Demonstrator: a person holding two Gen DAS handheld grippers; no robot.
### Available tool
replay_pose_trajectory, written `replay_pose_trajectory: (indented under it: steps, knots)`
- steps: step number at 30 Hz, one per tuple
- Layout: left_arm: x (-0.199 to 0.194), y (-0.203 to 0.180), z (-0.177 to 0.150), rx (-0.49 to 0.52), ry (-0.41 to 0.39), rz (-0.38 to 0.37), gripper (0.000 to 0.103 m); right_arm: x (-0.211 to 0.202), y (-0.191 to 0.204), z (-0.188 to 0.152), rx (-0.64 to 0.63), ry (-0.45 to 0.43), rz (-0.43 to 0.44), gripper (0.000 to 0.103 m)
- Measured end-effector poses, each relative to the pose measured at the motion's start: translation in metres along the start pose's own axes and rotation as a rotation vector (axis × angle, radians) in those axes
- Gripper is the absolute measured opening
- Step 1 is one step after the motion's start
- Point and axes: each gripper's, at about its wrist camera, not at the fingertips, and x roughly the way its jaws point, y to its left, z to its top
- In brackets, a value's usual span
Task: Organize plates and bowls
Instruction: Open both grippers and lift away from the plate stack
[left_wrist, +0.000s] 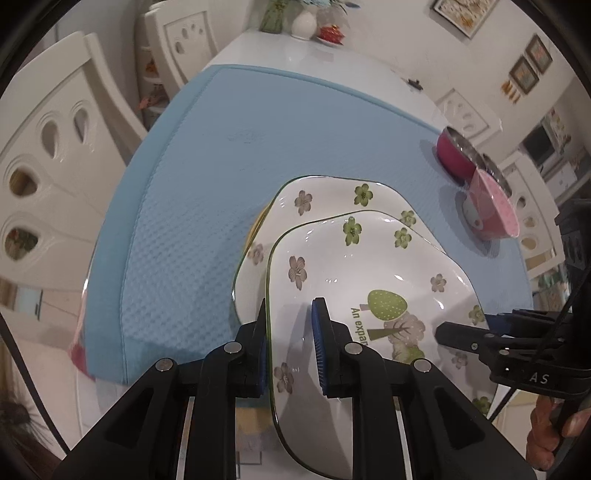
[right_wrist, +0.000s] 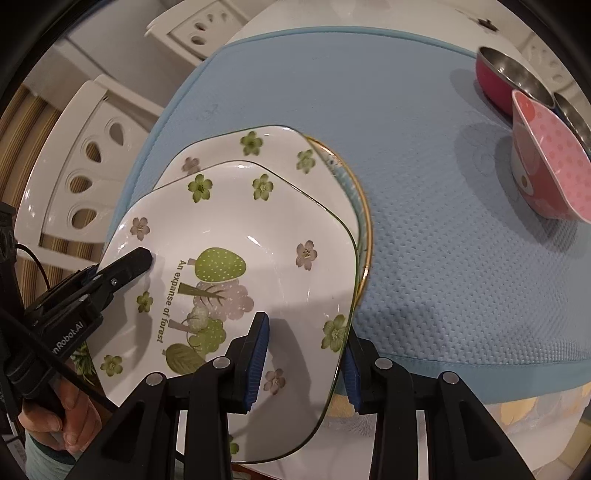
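A white square plate with green trees and flowers (left_wrist: 369, 280) (right_wrist: 236, 258) lies on top of a second matching flowered plate (left_wrist: 325, 195) (right_wrist: 221, 147), over a gold-rimmed round plate (right_wrist: 364, 206) on the blue mat. My left gripper (left_wrist: 290, 343) is shut on the top plate's left rim. My right gripper (right_wrist: 306, 354) is shut on its right rim, and shows in the left wrist view (left_wrist: 465, 332). The left gripper shows in the right wrist view (right_wrist: 125, 266). A pink dotted bowl (left_wrist: 495, 210) (right_wrist: 546, 173) stands on the mat to the right.
The blue mat (left_wrist: 207, 184) (right_wrist: 443, 240) covers a white table (left_wrist: 280, 48). A magenta metal bowl (left_wrist: 454, 151) (right_wrist: 506, 77) stands behind the pink one. White chairs (left_wrist: 48, 177) stand on the left. A vase and a red pot (left_wrist: 330, 33) sit at the far end.
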Motion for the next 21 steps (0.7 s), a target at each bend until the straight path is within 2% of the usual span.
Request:
replay_pose_trajectory:
  steps: [3,7,13,15,18,21]
  knots:
    - [0.004,0.002,0.011,0.037,0.027,0.010,0.016,0.000,-0.001,0.000,0.024,-0.002,0.018,0.035]
    - [0.002,0.009,0.028,0.039,0.035,0.005,0.020,-0.005,-0.005,-0.010,0.024,-0.014,0.029,0.035]
    - [0.011,0.001,0.035,0.109,0.032,0.108,0.026,-0.008,0.017,-0.024,-0.024,-0.024,-0.011,0.036]
    - [0.014,-0.002,0.040,0.136,0.026,0.120,0.026,-0.009,0.023,-0.027,-0.052,-0.016,-0.016,0.037]
    - [0.019,-0.007,0.052,0.185,0.013,0.125,0.028,-0.011,0.022,-0.028,-0.049,0.026,0.061,0.036]
    - [0.022,0.000,0.060,0.177,0.019,0.130,0.028,-0.021,0.015,-0.024,-0.057,0.008,0.026,0.036]
